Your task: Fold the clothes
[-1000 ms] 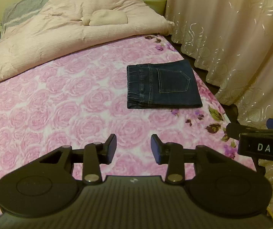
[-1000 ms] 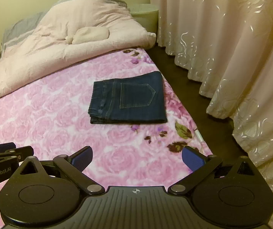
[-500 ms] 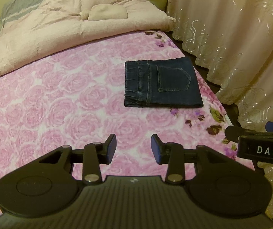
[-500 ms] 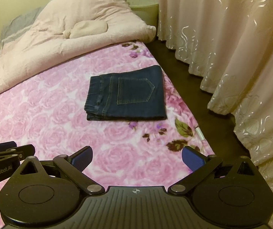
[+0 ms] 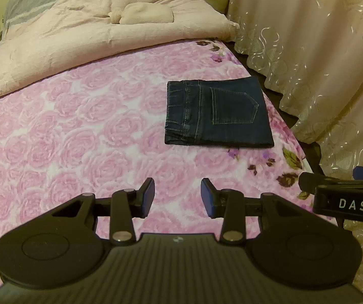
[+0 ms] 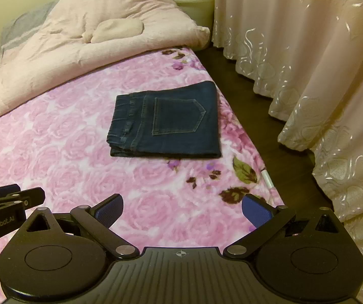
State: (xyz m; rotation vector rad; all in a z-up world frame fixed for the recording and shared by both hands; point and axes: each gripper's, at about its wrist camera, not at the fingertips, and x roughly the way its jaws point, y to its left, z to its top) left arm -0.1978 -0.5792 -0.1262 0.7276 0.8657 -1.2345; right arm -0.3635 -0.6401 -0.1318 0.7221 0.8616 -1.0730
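Folded jeans [image 6: 171, 124] whole; quilt [image 6: 85, 33] cut off.

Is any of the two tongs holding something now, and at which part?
Nothing is held. The left tongs and the right tongs are both open and empty above the bedspread; the folded jeans lie untouched ahead.

Left black two-finger gripper [image 5: 177, 196] tilted downward, jaws part-open, nothing between; right black two-finger gripper [image 6: 182, 211] beside it, jaws spread wide, empty.
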